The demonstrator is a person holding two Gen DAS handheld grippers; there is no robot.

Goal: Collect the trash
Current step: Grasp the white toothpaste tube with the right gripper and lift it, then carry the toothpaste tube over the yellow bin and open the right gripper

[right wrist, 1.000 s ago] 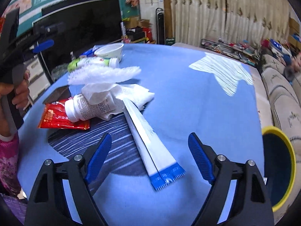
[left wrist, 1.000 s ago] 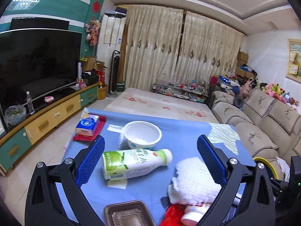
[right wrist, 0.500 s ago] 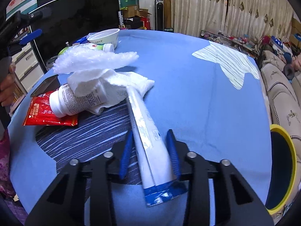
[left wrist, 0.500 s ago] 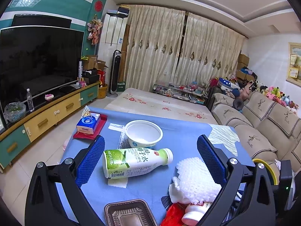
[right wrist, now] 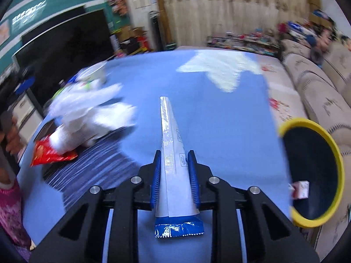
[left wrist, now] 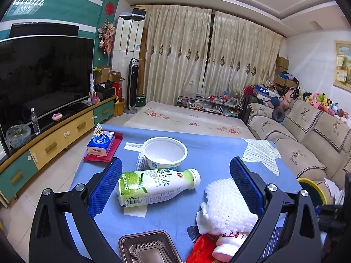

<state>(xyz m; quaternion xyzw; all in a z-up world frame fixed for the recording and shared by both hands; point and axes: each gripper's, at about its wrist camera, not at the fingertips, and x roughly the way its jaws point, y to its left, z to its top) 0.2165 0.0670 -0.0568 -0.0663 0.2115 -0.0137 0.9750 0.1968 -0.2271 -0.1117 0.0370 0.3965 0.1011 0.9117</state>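
Long white-and-blue wrapper (right wrist: 172, 164) pinched near blue end between closing pads of right gripper (right wrist: 174, 179), lifted clear of blue table (right wrist: 219, 120). Yellow-rimmed bin (right wrist: 311, 171) just right, likely drop target. Left gripper (left wrist: 175, 184) spread wide, empty, above green bottle (left wrist: 153, 186).

The tabletop (left wrist: 215, 153) carried one bowl (left wrist: 164, 152), two bottles (left wrist: 156, 187), one brown tray (left wrist: 147, 248), one tissue pack (left wrist: 100, 143) and one red wrapper (right wrist: 51, 154).
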